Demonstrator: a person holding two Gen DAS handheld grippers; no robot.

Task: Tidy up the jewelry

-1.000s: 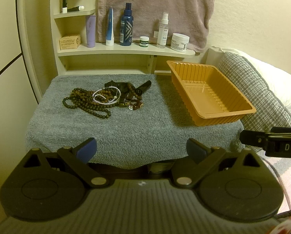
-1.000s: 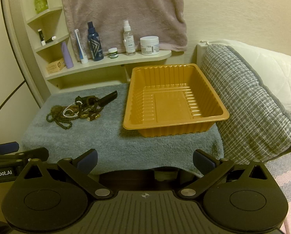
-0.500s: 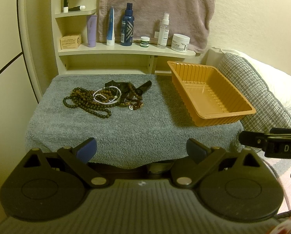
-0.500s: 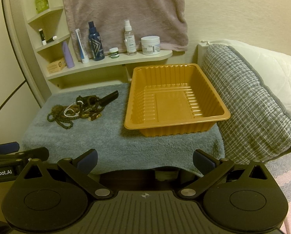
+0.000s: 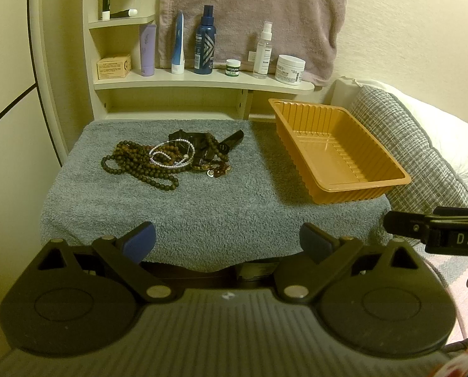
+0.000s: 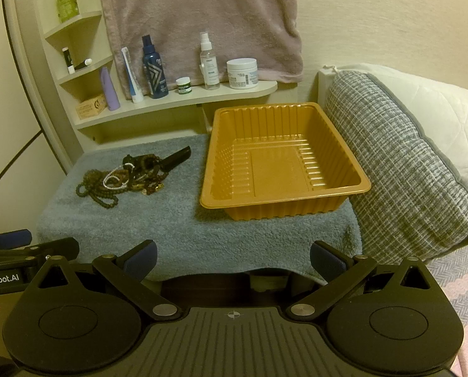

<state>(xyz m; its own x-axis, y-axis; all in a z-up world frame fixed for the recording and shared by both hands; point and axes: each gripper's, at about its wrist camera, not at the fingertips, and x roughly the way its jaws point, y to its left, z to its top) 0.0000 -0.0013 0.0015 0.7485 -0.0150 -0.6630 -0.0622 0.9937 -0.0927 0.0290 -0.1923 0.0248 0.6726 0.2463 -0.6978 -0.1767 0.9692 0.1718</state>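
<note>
Cloth, beads and plastic in front of my fingers

I am seeing a fuzzy grey towel (image 5: 202, 207) lying matt and rough, dull dark beads (image 5: 139, 166) beside glossy pearl-like ones (image 5: 171, 154), and a smooth, ribbed, shiny orange plastic tray (image 6: 284, 169).

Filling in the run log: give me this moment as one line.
stage: pre-grasp | left gripper: open, empty | right gripper: open, empty | jewelry pile: on grey towel | orange tray: empty

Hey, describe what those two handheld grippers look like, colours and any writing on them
Both are matte black plastic. The left gripper and right gripper each have two round disc housings, angled linkage arms with silver pivot pins, a ribbed grey centre plate, and dark blue pads. White lettering shows on their sides: "DAS" on the right one, "nRobot.AI" on the left.
</note>
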